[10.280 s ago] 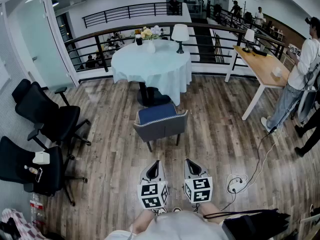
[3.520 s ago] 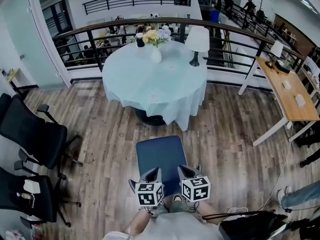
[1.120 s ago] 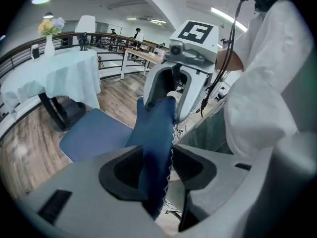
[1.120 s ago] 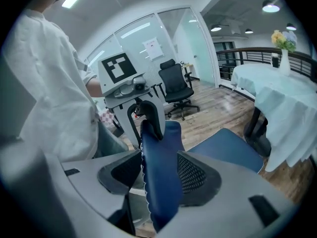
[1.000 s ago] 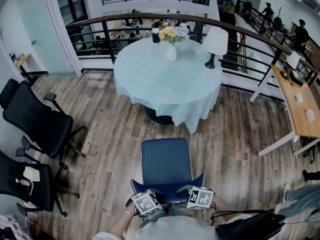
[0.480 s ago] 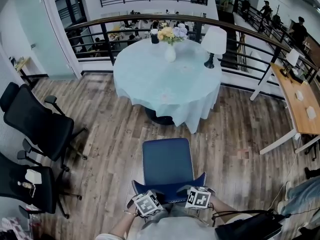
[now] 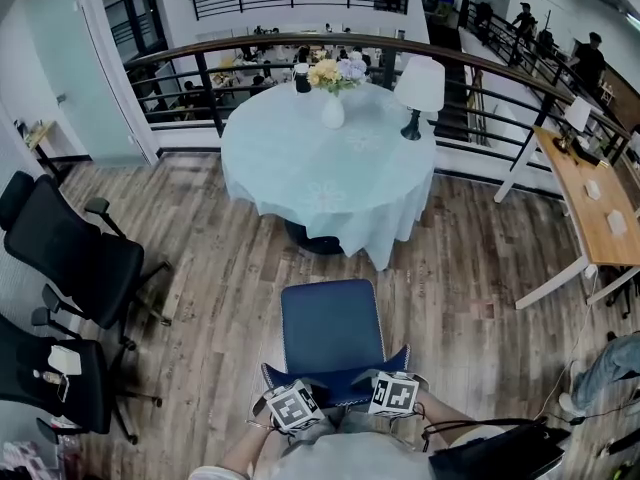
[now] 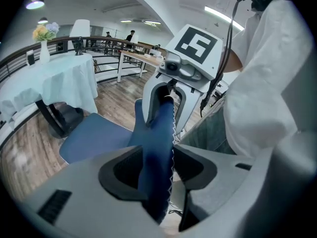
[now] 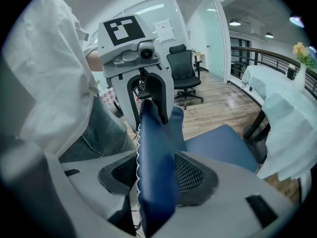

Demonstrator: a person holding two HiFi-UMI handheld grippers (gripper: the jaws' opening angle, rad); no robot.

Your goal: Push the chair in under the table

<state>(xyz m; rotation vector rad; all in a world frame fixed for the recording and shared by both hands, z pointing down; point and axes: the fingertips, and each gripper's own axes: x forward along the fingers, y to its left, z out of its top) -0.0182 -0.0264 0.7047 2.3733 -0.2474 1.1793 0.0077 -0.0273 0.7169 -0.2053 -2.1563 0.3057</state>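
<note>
Backrest padding is pinched in both your tools. The left gripper has its fingers clenched on the blue top edge. The right gripper is clamped on the same edge, one toward each end of the back.

The chair stands on the wooden floor right in front of you. Its seat faces the round counter, with bare planks between the seat's front and the hanging cloth. None of it is under yet.

Most of the risk, as I judge it, comes from holding so high. If you shove from the top edge and a leg catches on a plank seam, the chair could tip forward instead of sliding. Soft upholstery may also creep out of the fingers under load. If one arm pushes harder than the other, the seat will swing off line and meet the counter's near edge at an angle.

Further in, the cloth hem could bunch on the seat and be dragged along. A dark pedestal base sits under the counter's middle, so drive too deep and the chair knocks it. That jolt would reach the vase and lamp near the counter's far edge, and both look tall enough to topple.
</note>
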